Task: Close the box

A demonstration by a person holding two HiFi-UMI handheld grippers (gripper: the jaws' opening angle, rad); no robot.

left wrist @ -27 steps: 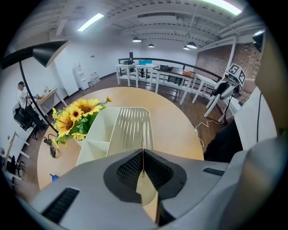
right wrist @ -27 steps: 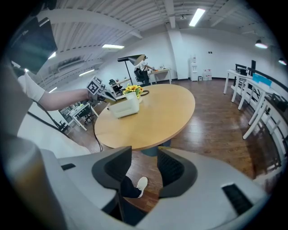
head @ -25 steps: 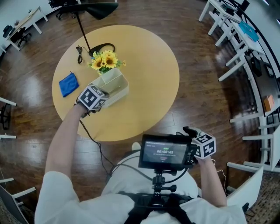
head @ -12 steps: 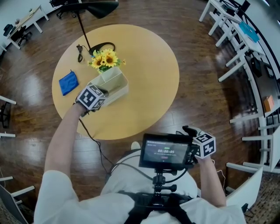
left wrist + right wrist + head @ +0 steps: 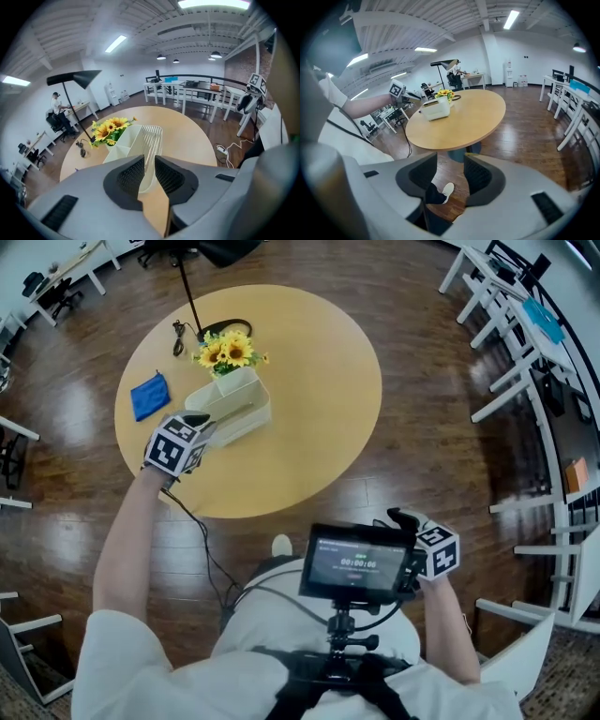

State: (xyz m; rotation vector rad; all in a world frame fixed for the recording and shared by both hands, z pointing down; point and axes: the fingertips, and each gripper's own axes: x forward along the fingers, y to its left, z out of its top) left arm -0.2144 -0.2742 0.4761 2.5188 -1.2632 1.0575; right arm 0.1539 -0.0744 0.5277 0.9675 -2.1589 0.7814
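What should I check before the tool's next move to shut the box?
1. Lid up, box open: ok, ready to shut.
2. Left tool jaws apart, empty: ok.
3. Left tool aimed at lid: ok.
4. Left tool touching lid: cannot tell.
5. Right tool away from table, empty: ok.
6. Flowers clear of lid: cannot tell.

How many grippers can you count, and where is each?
2. The left gripper is by the near end of the box on the table; the right gripper is off the table, beside the screen.
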